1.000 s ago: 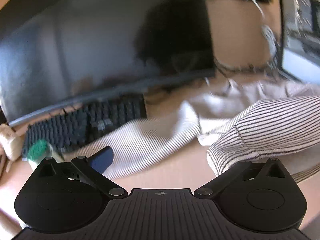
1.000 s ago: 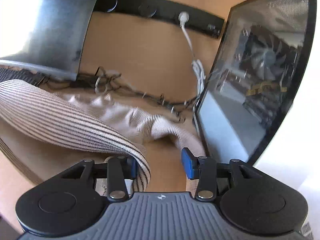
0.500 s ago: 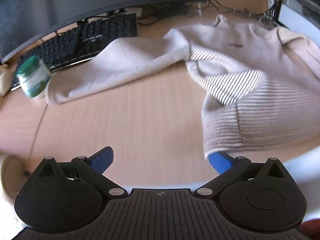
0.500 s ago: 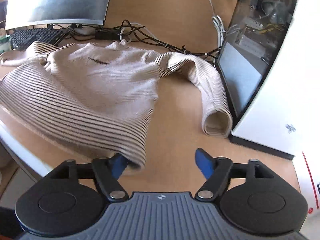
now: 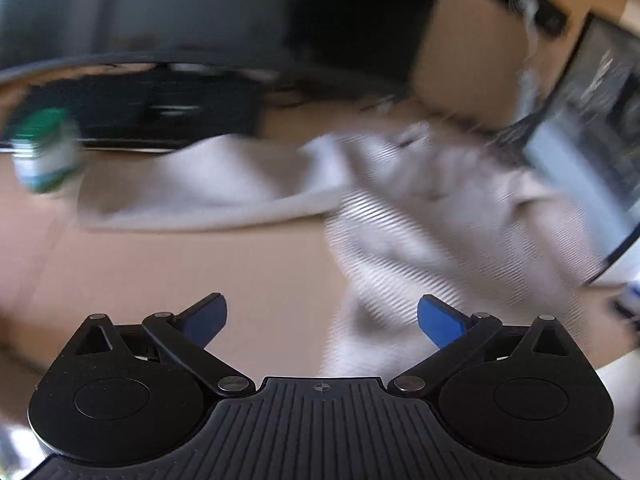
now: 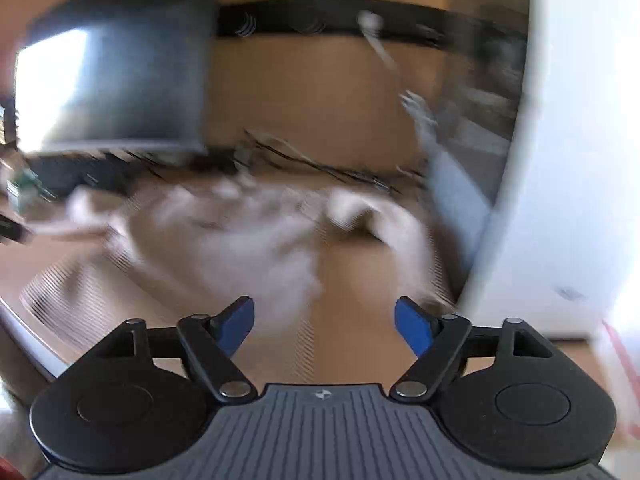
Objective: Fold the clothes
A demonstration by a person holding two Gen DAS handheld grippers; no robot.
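A beige sweater with thin dark stripes [image 5: 440,216] lies spread on the wooden desk [image 5: 200,272], blurred by motion in both views. One sleeve [image 5: 200,188] stretches left toward a jar. My left gripper [image 5: 322,318] is open above the desk, its right finger over the sweater's lower hem, nothing between the fingers. In the right wrist view the sweater [image 6: 224,240] lies ahead, with its other sleeve [image 6: 400,232] running along a white case. My right gripper [image 6: 324,326] is open and holds nothing, with the hem just ahead of its left finger.
A green-lidded jar [image 5: 44,152] stands at the left by a dark keyboard [image 5: 160,116] and a monitor [image 5: 200,12]. A glass-sided computer case [image 5: 592,152] borders the right; its white side [image 6: 560,160] fills the right wrist view. Cables [image 6: 320,164] trail at the back.
Both cameras have swung and are now motion-blurred. The right gripper has let go of the sweater's hem; both grippers stay open.
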